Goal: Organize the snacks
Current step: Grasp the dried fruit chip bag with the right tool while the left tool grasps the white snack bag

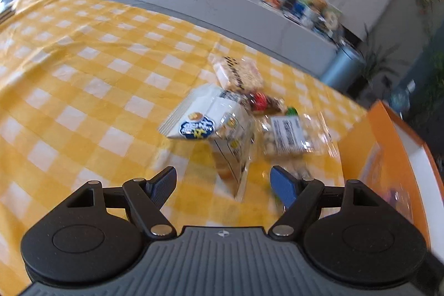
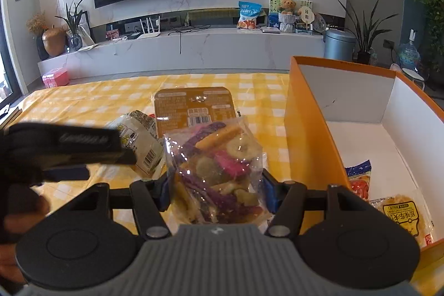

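My right gripper (image 2: 215, 192) clamps the clear bag of fruit chips (image 2: 215, 171), near the orange box (image 2: 310, 129) on its right; light, crinkly, brittle inside, so I pinch mid-bag gently. My left gripper (image 1: 223, 183) gapes empty.

Right gripper (image 2: 215, 189) clamped on a clear bag of mixed fruit chips (image 2: 215, 165), held above the yellow checked tablecloth (image 2: 91, 101). Orange box (image 2: 310, 135) just to its right, two snack packs (image 2: 399, 215) inside. Brown packet (image 2: 194, 107) lies behind the bag. Left gripper (image 2: 69, 149) enters from the left edge.
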Motion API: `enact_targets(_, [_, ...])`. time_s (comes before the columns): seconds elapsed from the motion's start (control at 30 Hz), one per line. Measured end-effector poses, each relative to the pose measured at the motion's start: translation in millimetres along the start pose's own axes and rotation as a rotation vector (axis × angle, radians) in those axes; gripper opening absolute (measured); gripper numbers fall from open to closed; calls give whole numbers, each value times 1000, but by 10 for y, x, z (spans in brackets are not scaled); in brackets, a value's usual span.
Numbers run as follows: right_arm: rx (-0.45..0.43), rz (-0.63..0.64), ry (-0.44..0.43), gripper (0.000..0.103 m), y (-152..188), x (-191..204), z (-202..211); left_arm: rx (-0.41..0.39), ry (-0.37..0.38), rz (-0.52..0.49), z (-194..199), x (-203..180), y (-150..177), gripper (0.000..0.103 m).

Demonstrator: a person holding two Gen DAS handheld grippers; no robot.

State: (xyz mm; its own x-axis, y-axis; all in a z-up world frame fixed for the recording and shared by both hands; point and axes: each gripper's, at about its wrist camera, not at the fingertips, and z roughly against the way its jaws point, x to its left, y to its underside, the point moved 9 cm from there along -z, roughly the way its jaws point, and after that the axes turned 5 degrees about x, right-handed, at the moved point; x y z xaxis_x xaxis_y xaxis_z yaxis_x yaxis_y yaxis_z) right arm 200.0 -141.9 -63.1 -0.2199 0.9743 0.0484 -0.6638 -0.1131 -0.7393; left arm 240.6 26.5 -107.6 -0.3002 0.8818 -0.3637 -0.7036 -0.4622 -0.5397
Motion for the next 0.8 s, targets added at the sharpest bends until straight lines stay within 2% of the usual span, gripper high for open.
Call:
enact_targets(0.07, [2,12,12,60,21,27,-5,19,-36,51,-135,55,-34,91])
enact_targets(0.2, [7,28,28,60,51,48,-27,36,-81,73,-331,145,-101,91])
enact_targets(0.3, [16,28,28,60,63,45,-50,-15,-56,120,-344,161,-201,92])
enact_targets(0.43, [22,29,24,60,64,35,-68,-20,-55,76,-480,101,-306,93])
enact_targets(0.5, [26,28,23,60,46,38,-94,-51,-52,92,-505,106,-327,93])
enact_targets(0.57, [30,28,22,60,51,37,-108,-80,-43,127,-507,130,-338,90])
enact_targets(0.67, [41,30,20,60,47,22,-138,-108,-47,159,-457,177,-338,75])
enact_targets(0.7, [48,32,20,60,52,21,-150,-115,-40,168,-436,188,-338,66])
enact_targets(0.8, [59,39,24,60,63,18,-186,-110,-45,194,-391,251,-353,61])
